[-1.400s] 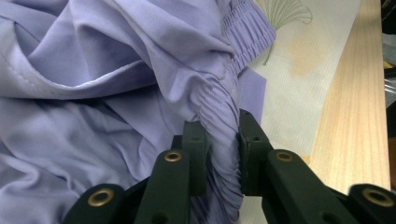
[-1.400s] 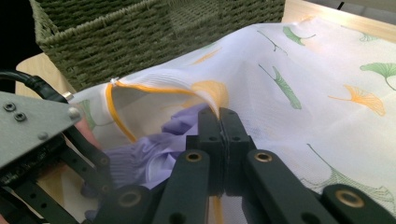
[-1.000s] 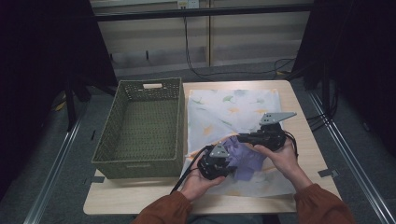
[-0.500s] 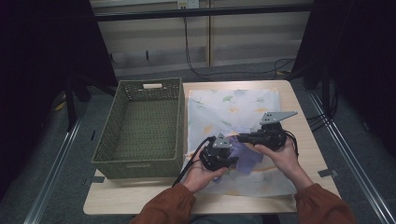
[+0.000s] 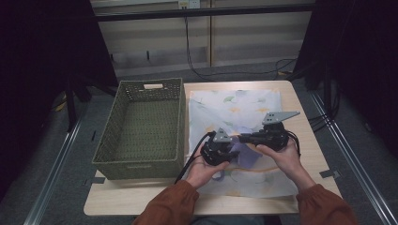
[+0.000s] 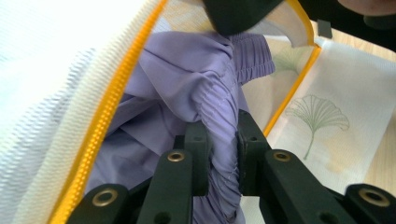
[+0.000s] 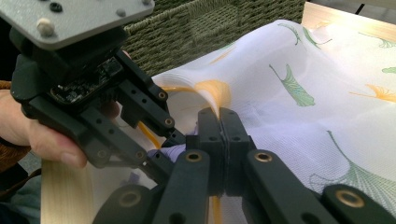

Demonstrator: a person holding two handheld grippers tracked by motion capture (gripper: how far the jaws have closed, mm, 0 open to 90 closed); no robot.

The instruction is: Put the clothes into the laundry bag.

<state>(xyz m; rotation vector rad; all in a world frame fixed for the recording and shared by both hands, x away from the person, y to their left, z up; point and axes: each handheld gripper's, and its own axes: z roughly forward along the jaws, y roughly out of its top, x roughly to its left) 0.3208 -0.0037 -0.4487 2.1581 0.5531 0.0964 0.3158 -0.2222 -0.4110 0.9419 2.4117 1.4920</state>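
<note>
A white mesh bag (image 5: 239, 112) printed with ginkgo leaves lies flat on the table, its orange zipper (image 6: 107, 102) standing open. My left gripper (image 5: 233, 151) is shut on a bunched fold of a purple garment (image 6: 187, 79) at the bag's mouth; the pads (image 6: 198, 140) pinch the pleated cloth. From the right, my right gripper (image 7: 219, 116) is shut on the bag's upper edge by the zipper and holds it up. In the right gripper view the left gripper (image 7: 163, 149) sits just left of it, with purple cloth (image 7: 168, 151) at its tips.
A deep green woven basket (image 5: 180, 122) stands left of the bag, close to my left hand. Bare wooden table (image 5: 300, 103) shows to the right and along the front edge. Metal rails run along the floor on both sides.
My left gripper has moved a little away from the table's front edge, toward the bag's mouth, with the purple garment in it. The right gripper has stayed put.
</note>
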